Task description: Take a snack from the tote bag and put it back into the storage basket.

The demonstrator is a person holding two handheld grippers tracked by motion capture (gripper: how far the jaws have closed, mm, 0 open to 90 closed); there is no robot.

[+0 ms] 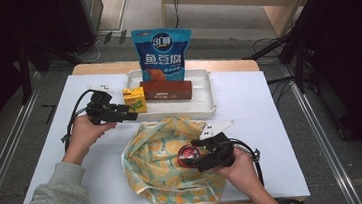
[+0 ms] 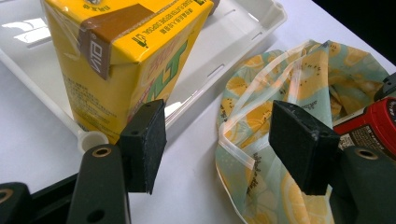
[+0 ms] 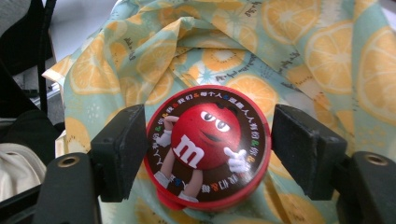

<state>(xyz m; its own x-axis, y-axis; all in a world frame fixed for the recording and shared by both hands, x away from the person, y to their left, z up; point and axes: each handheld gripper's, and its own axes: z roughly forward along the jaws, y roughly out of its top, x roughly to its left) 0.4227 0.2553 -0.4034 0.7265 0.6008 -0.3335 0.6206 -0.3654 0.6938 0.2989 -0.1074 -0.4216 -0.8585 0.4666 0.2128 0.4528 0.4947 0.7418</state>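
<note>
the red round m&m's tub (image 3: 208, 147) lies on the lemon-print cloth bag (image 1: 162, 159) near the front edge of the white bench (image 1: 249, 100), lid up, between the jaws of the right gripper (image 1: 199, 156). those jaws stand wide; a gap shows on the right side of the lid, while the left pad sits just at its rim. the lid shows a red m&m figure with a white "m" and a ring of small chinese characters. the bag is soft, crumpled fabric, pale green with orange-yellow citrus slices and a light drawstring. behind it sits a white plastic tray (image 1: 204, 107) holding a yellow drink carton (image 2: 121, 60) marked "vita", a long brown box (image 1: 167, 90) and an upright blue snack pouch (image 1: 162, 53). the left gripper (image 1: 131, 115) hovers by the carton, jaws wide and empty, carton just beyond the left pad.
</note>
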